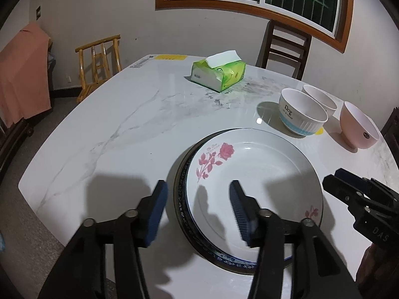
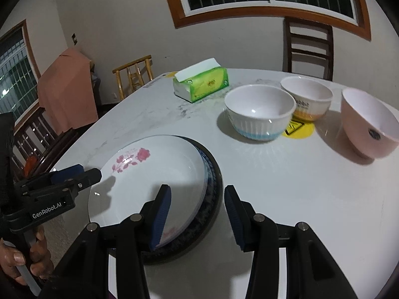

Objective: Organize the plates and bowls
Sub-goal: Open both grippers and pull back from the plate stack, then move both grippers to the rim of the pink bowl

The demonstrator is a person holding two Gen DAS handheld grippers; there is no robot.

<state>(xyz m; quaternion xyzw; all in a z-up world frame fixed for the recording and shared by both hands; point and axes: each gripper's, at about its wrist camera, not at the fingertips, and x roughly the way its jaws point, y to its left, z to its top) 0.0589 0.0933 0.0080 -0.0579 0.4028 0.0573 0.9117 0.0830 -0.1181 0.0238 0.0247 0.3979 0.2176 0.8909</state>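
1. My left gripper [image 1: 197,214] fingers sit half open, empty, straddling the rose plate [image 1: 254,189] rim.
2. Right gripper [image 2: 198,218], likewise, straddles the stack's edge on the worktop [image 2: 299,186].
3. I read "GenRobot.AI" and "DAS" on the grippers.

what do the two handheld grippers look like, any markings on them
Both the left gripper and the right gripper are black plastic with angular linkage arms, silver round pivot pins and ribbed dark blue pads on the jaws. The left one carries white "GenRobot.AI" lettering on its side; the right one shows "DAS". The hand on the left grip has no visible sleeve or glove.
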